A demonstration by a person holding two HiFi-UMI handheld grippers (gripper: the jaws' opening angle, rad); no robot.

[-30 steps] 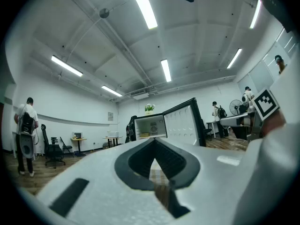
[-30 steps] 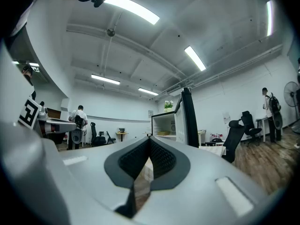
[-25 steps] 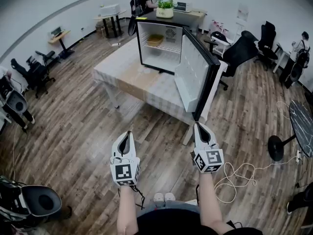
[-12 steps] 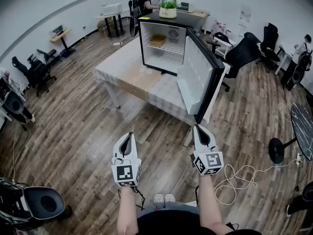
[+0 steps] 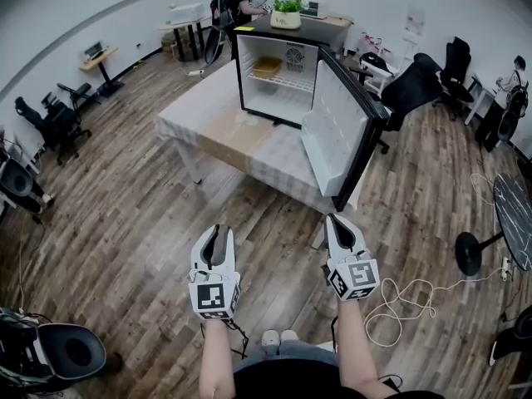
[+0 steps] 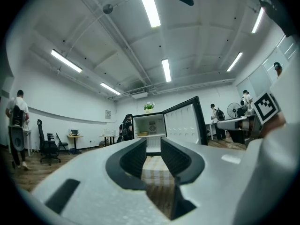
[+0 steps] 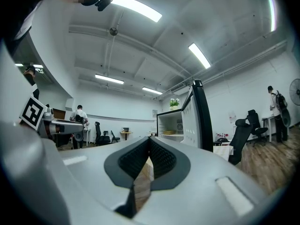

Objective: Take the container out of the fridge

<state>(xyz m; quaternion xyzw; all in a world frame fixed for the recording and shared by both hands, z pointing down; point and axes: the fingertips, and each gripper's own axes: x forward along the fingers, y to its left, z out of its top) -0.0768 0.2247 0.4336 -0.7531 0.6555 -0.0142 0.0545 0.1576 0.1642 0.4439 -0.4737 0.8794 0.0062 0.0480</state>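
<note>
While we stand back from it, the small tan container (image 5: pixel 265 67) sits on the upper wire shelf of the black mini fridge with a white interior (image 5: pixel 287 96), at the upper centre of the head view. It is too small for us to tell what it holds, and only its front and top show. The white-lined fridge door (image 5: pixel 332 135) swings wide toward the right of the frame, with its outer face turned away from us. The fridge stands on a pale cloth-covered table (image 5: pixel 218 127), whose near legs are partly hidden under the cloth.

Our left gripper (image 5: pixel 218 233) hangs at lower centre over the brown plank floor (image 5: pixel 125 214). Its fingers are parting, with a narrow gap and nothing between them. Our right gripper (image 5: pixel 339 223) hangs beside it, its fingers pressed together at the tips and holding nothing. Both are well apart from the table's near edge, and bare floor lies between.

A black office chair (image 5: pixel 407 90) stands just beyond the door at upper right. A white cable (image 5: pixel 399 299) loops on the floor at lower right, near a black fan base (image 5: pixel 468 252). The right edge of the frame cuts off a round dark tabletop (image 5: pixel 515 214). The lower left corner clips another dark chair (image 5: pixel 66 347).
</note>
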